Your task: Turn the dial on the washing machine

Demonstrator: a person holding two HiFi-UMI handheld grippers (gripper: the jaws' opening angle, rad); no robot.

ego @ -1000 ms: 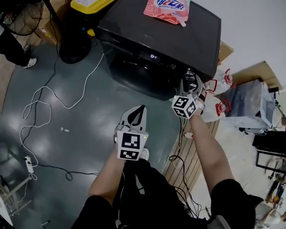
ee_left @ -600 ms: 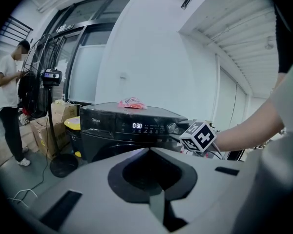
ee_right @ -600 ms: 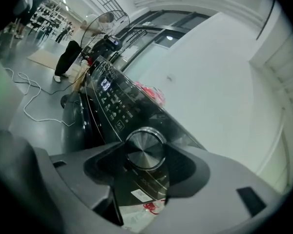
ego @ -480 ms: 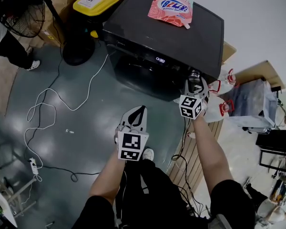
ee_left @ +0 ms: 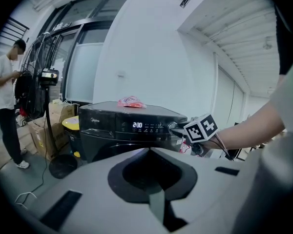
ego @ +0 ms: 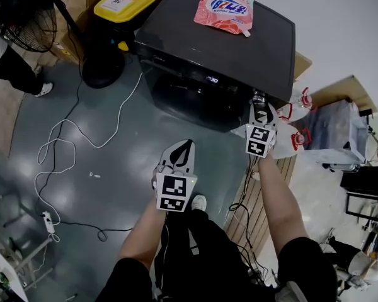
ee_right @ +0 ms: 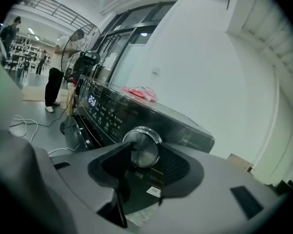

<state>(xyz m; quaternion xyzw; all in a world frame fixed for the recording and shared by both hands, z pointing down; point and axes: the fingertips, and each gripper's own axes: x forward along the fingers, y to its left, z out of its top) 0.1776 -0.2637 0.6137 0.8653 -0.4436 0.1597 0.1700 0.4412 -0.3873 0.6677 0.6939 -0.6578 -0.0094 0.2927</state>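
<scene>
The black washing machine [ego: 220,43] stands ahead, its display lit. Its round silver dial [ego: 259,97] is at the right end of the control panel. My right gripper [ego: 260,109] is at the dial. In the right gripper view the dial [ee_right: 144,147] sits between the two jaws, which have just been closing and now hug both its sides. My left gripper [ego: 183,148] hangs shut and empty lower down, in front of the machine door, well short of it. From the left gripper view the dial [ee_left: 172,126] shows beside the right gripper's marker cube [ee_left: 201,127].
A pink detergent pouch [ego: 223,6] lies on the machine's top. A yellow-lidded bin [ego: 116,2] and a fan [ego: 19,17] stand to the left, with white cables [ego: 57,150] on the grey floor. White bottles [ego: 296,115] sit right of the machine. A person [ee_left: 5,101] stands far left.
My right gripper has rolled at the dial, its marker cube turning to face up, and its jaws have drawn in on the dial. The left gripper has stayed put.
</scene>
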